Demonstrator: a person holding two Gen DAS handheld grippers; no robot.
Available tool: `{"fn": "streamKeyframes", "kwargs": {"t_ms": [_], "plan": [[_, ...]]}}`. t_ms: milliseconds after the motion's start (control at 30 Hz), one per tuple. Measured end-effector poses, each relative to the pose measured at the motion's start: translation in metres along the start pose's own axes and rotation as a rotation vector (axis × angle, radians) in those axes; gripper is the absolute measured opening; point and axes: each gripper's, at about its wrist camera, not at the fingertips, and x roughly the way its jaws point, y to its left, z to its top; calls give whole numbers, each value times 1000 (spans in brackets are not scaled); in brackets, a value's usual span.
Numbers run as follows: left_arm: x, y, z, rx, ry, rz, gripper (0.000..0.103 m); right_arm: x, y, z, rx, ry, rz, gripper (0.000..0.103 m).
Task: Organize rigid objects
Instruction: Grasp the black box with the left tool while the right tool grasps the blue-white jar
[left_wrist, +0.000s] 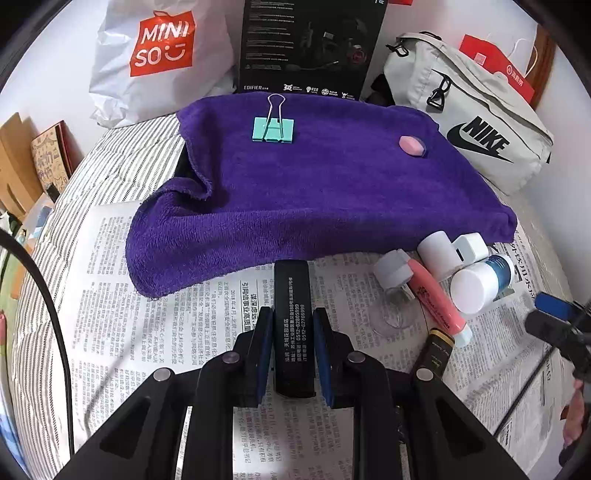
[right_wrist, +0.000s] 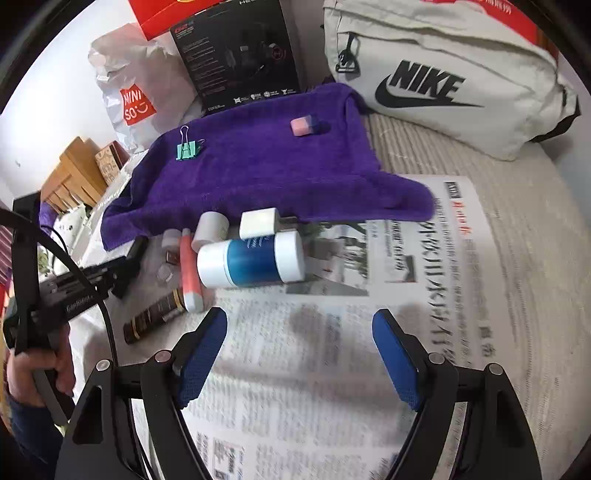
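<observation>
My left gripper (left_wrist: 292, 332) is shut on a flat black box with white print (left_wrist: 293, 317), held just above the newspaper in front of the purple towel (left_wrist: 314, 184). A teal binder clip (left_wrist: 272, 128) and a pink eraser (left_wrist: 412, 145) lie on the towel. My right gripper (right_wrist: 299, 350) is open and empty above the newspaper (right_wrist: 332, 369). Ahead of it lie a white and blue bottle (right_wrist: 251, 264), a pink highlighter (right_wrist: 189, 273), a white charger (right_wrist: 257, 222), a white cylinder (right_wrist: 209, 230) and a dark tube (right_wrist: 155, 312).
A Nike bag (right_wrist: 443, 81) lies at the back right. A black Edifier box (left_wrist: 310, 48) and a Miniso bag (left_wrist: 159, 59) stand behind the towel. Wooden boxes (right_wrist: 70, 177) stand at the left. A clear suction cup (left_wrist: 395, 314) lies near the highlighter.
</observation>
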Motion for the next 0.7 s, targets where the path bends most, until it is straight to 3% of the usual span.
{"fn": "streamKeyframes", "kwargs": {"t_ms": [267,400,700], "plan": [[2,-7,0,64,-6,34,21,20,23,18,-17,-8,16,82],[2,-6,-1,65,-10,25,21,31,36,21,-60,-3,-15,89],[1,-6,-3,74,-17,25,21,55,38,25,-70,28,-72,90]]}}
